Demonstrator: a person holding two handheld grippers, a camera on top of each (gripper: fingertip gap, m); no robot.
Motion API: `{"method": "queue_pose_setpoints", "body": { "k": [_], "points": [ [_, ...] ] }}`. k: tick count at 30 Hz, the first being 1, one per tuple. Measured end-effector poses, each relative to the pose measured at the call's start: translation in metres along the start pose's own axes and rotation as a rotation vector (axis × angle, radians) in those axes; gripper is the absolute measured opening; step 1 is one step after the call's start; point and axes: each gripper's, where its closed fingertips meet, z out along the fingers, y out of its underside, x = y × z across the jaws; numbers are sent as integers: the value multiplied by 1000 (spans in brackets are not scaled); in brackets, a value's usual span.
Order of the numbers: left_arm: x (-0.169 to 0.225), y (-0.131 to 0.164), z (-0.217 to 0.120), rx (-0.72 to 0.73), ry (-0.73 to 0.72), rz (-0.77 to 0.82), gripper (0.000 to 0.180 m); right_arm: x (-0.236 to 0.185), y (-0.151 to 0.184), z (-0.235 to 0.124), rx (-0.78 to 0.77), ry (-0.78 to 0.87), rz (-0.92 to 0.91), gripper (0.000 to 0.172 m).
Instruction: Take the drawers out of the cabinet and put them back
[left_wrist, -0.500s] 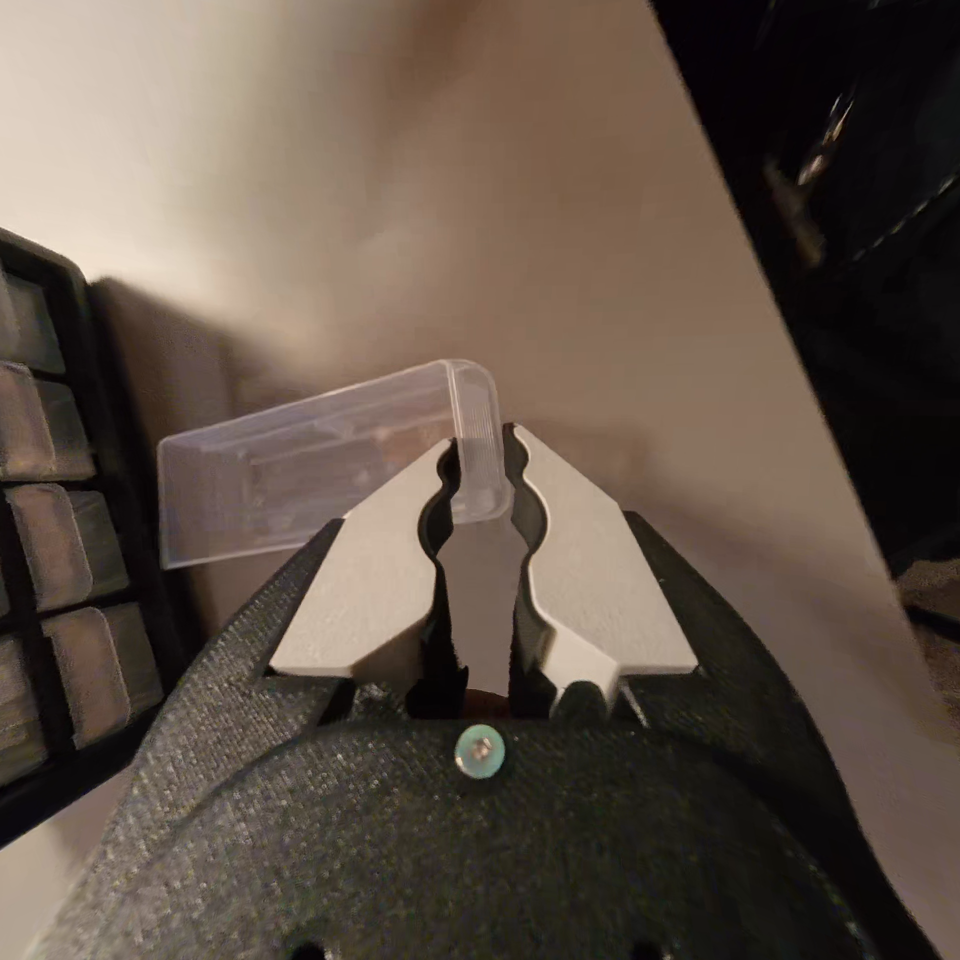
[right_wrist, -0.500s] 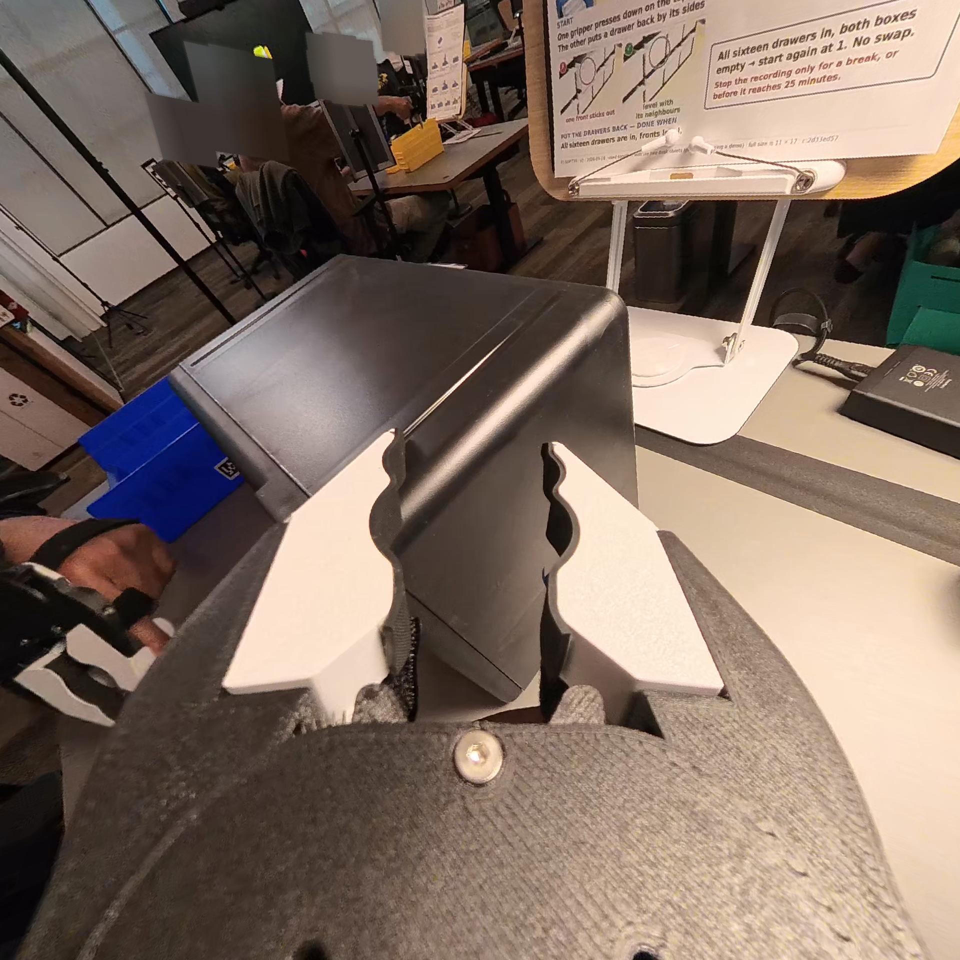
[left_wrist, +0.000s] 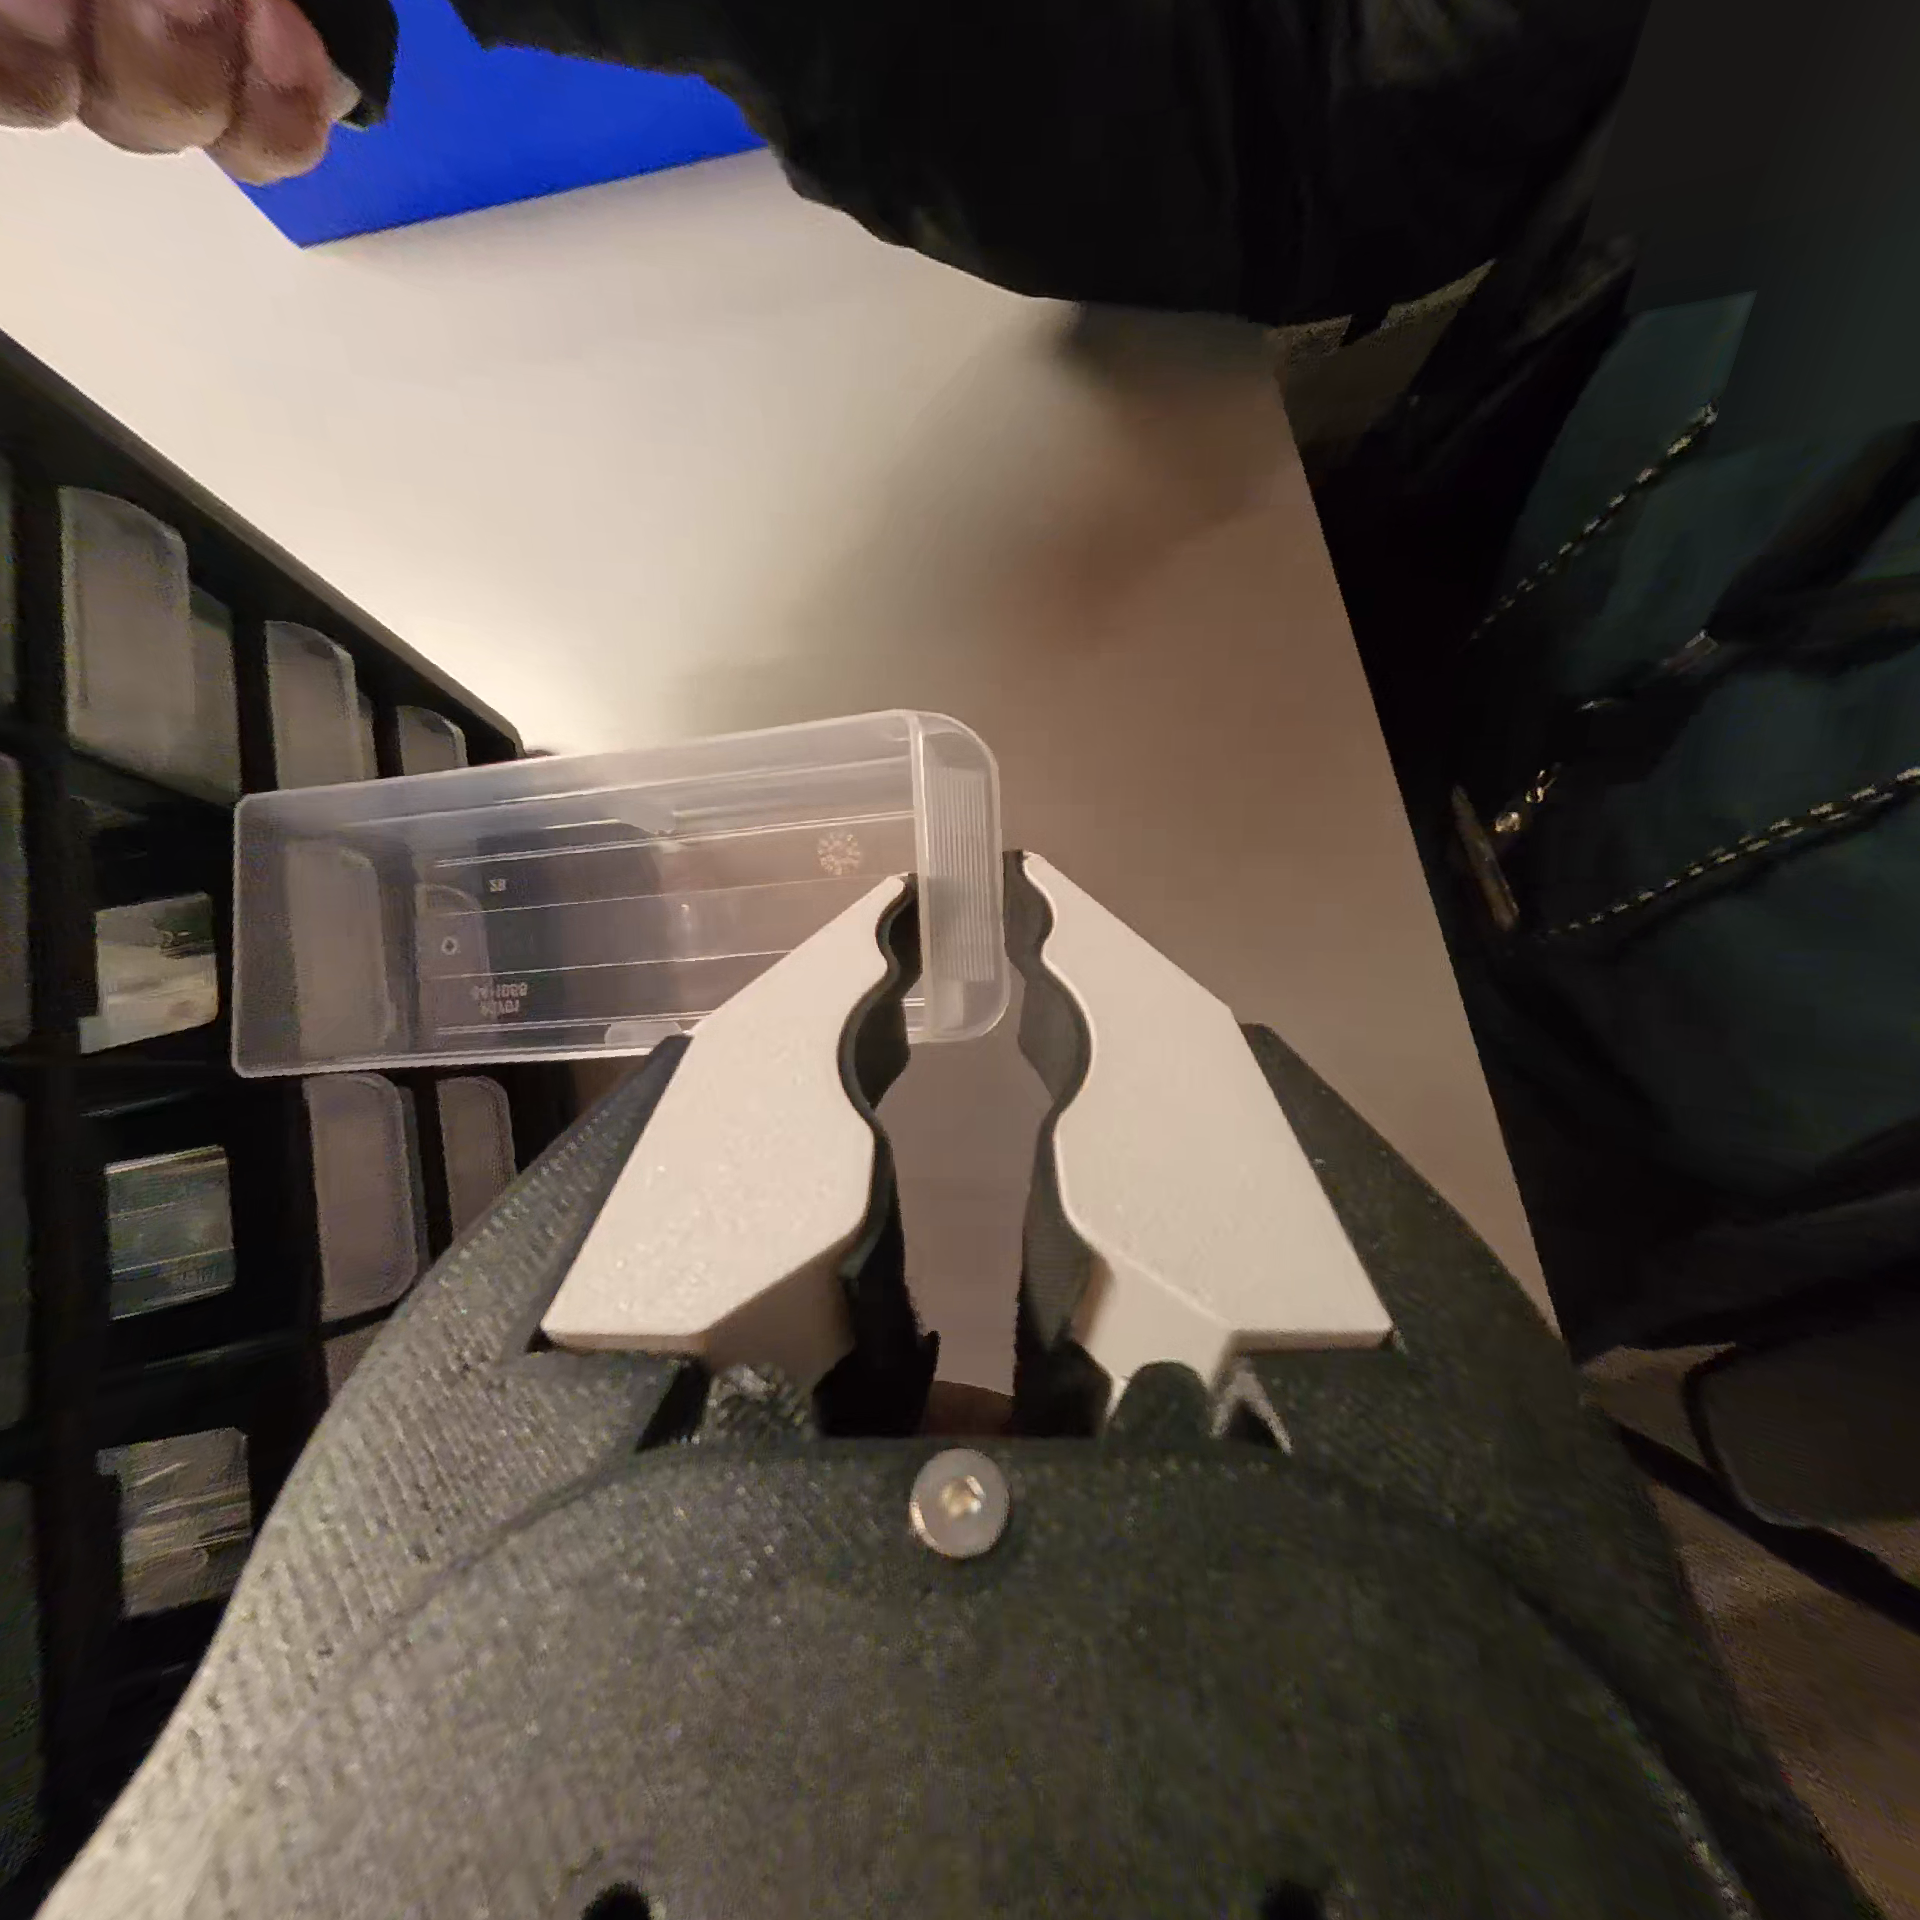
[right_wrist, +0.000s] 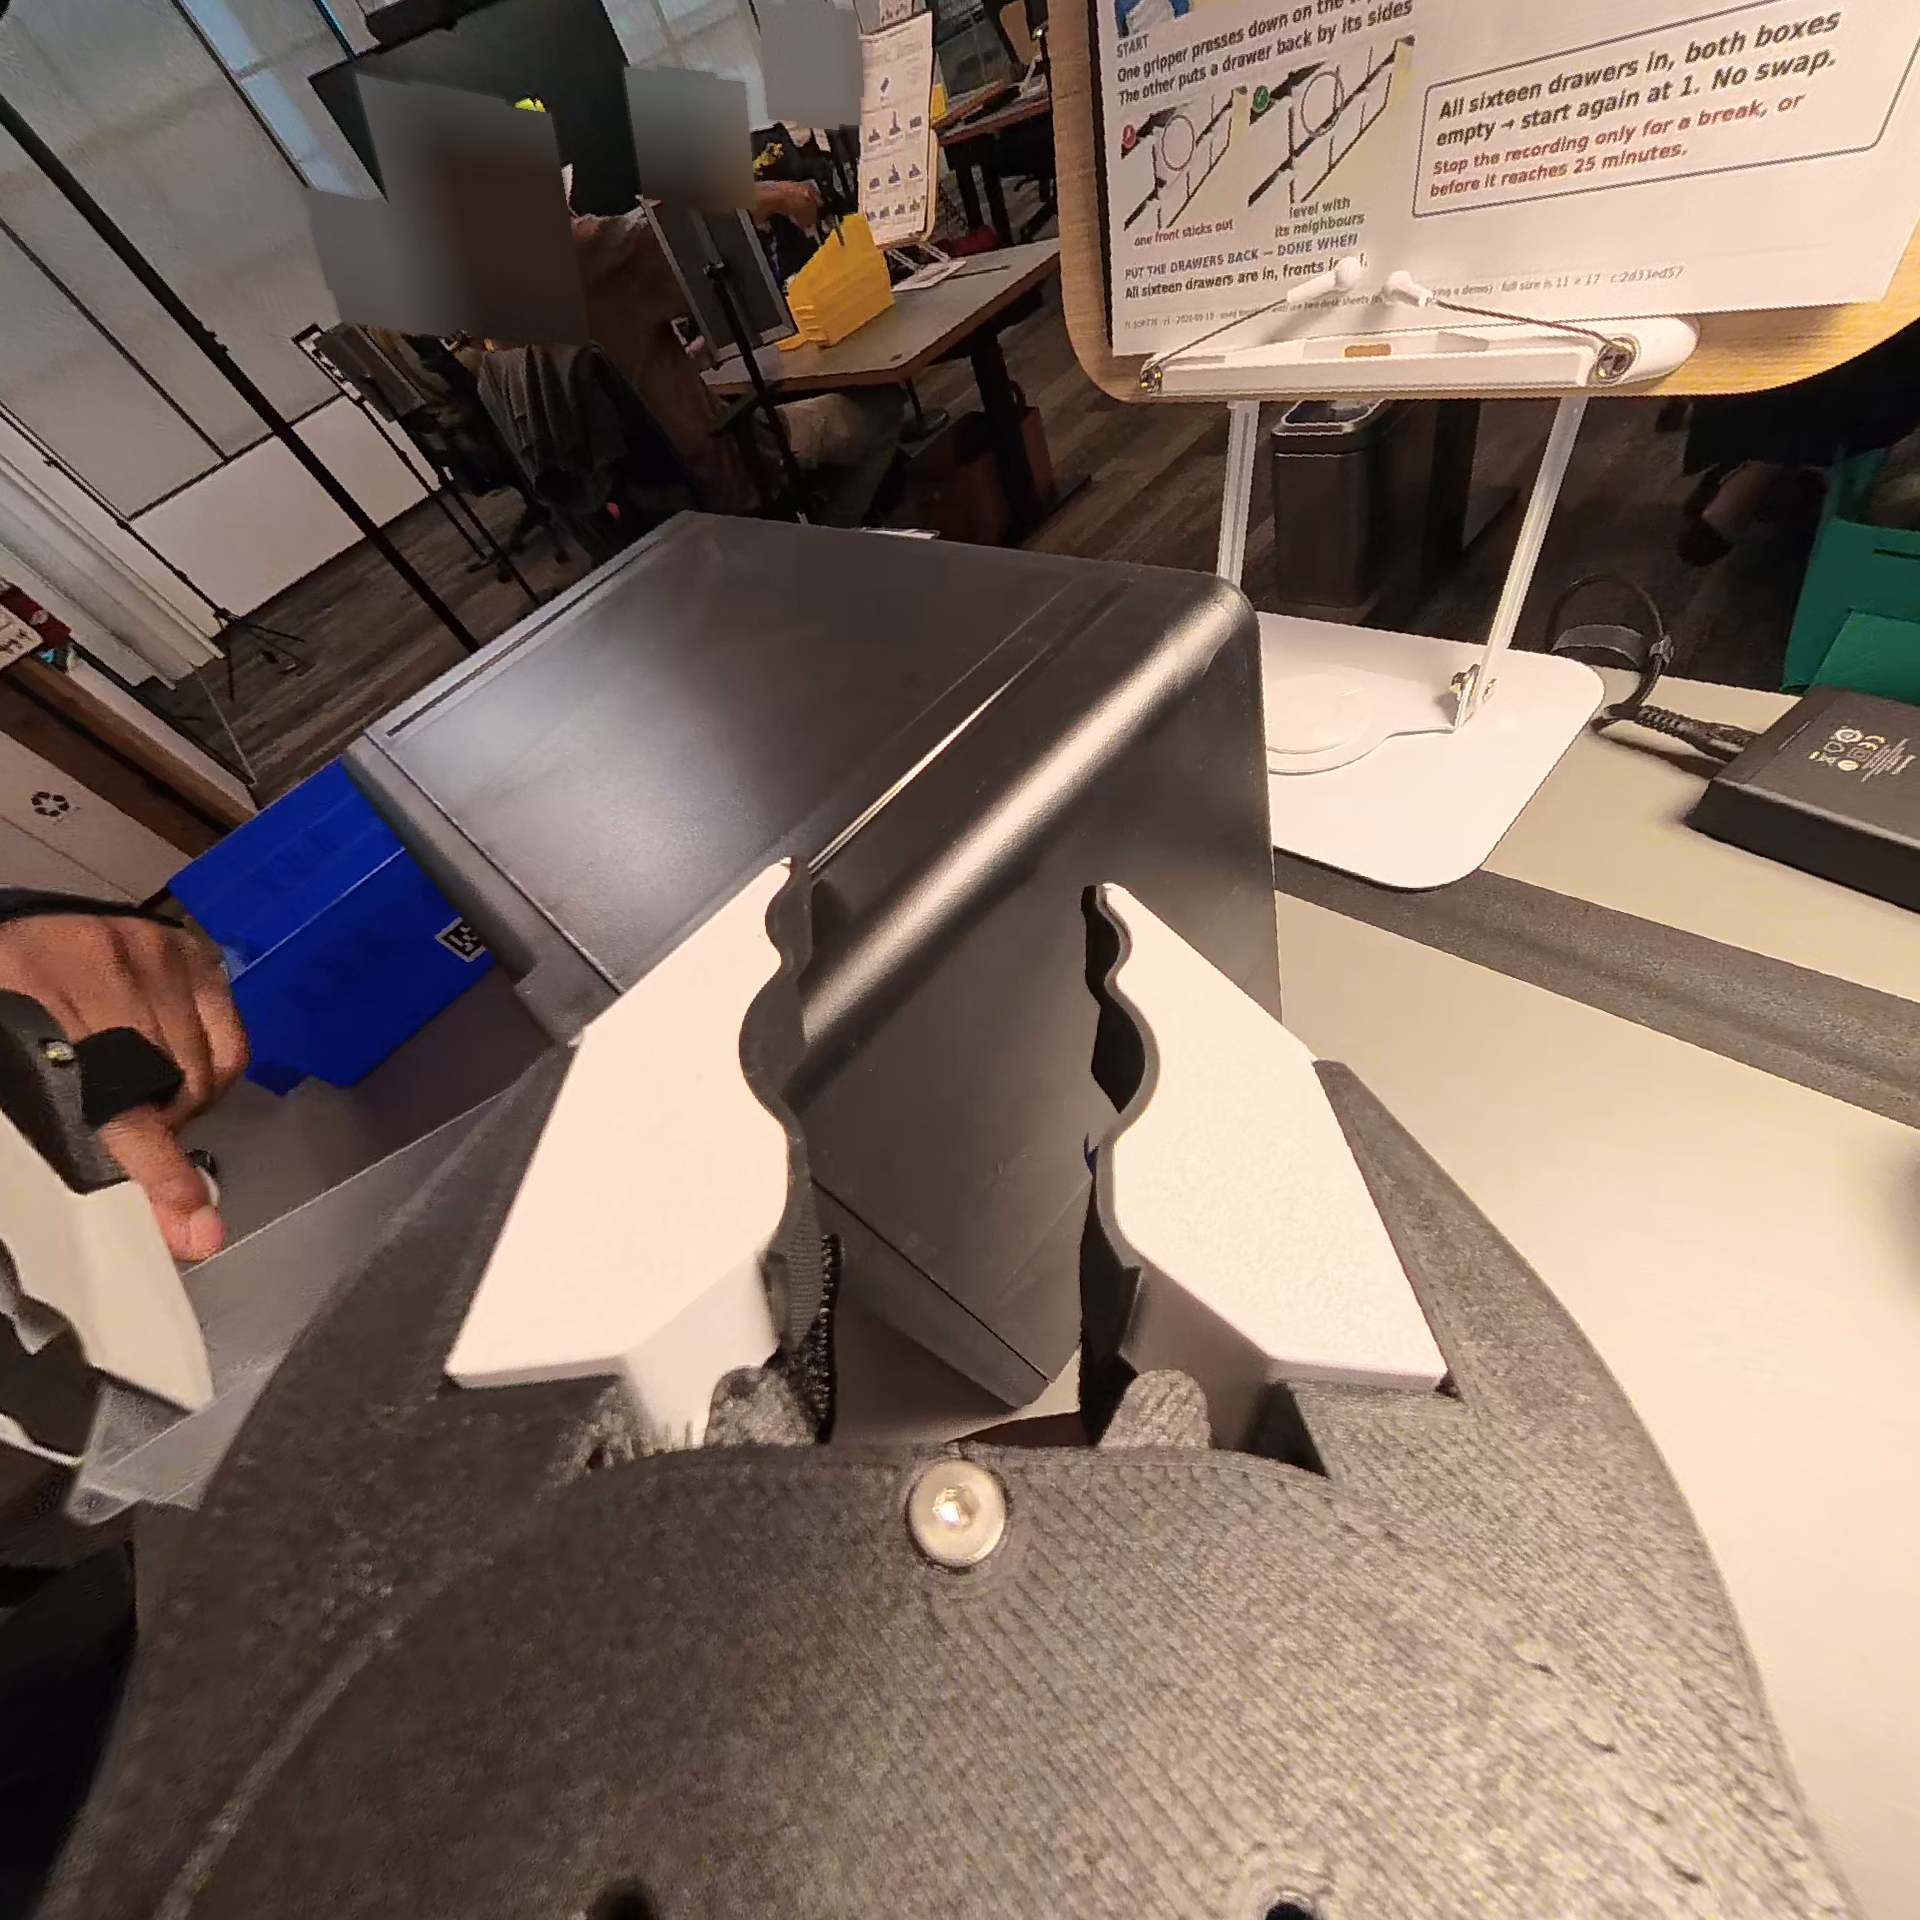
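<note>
Clear plastic drawer (left_wrist: 582, 904) is hanging free of the black cabinet (left_wrist: 270, 665), its ribbed front tab pinched between the pads of the left gripper (left_wrist: 961, 883). The drawer's body is sticking out sideways from the tips towards the cabinet's grid of remaining drawers, above the pale table (left_wrist: 727, 468), and it is touching nothing else that can be seen.

With only that narrow tab in the grasp, the long body looks likely to sag or twist, so the carry is probably best kept slow and level, with the wrist turning gently. Where the drawer is to be set down cannot be told for certain; a blue bin (right_wrist: 312, 935) is sitting just beside the cabinet's far end and may be the place.

Across the table the right gripper (right_wrist: 945, 883) is resting with its jaws spread wide over the cabinet's top rear corner, gripping nothing. Keeping that weight pressing down seems wise, so the cabinet is not shifting while drawers are coming out. A person's hand (right_wrist: 125, 1029) is working the left gripper's handle nearby. A white stand (right_wrist: 1403, 779) with an instruction sheet is standing behind.
</note>
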Motion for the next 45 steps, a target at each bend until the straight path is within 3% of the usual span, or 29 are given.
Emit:
{"method": "queue_pose_setpoints", "body": {
  "k": [8,15,18,21,24,27,30,33,36,39,45],
  "points": [
    [-33,-20,-6,1,10,-79,15,0,0,0,1,-11,7,55],
    [-47,-8,7,-78,-107,-7,15,0,0,1,2,-15,11,55],
    [-69,6,15,-146,-266,33,17,0,0,0,2,-13,9,55],
    [-86,5,17,-119,-406,50,19,-1,0,0,3,-11,6,55],
    [-117,8,3,-138,-669,83,26,-1,0,0,3,-13,7,54],
    [-123,17,-6,-162,-789,107,31,-1,0,0,3,-13,7,54],
    [-110,14,-9,-108,-798,155,33,-1,0,0,2,-14,5,54],
    [-94,2,-11,-14,-783,209,20,-1,0,1,2,-17,9,54],
    [-79,4,10,18,-632,175,14,-1,0,0,2,-15,7,54],
    [-105,10,16,7,-678,111,9,-1,0,0,3,-15,6,53],
    [-148,15,23,8,-753,-35,19,-2,-1,0,3,-13,0,52]
  ]
}}
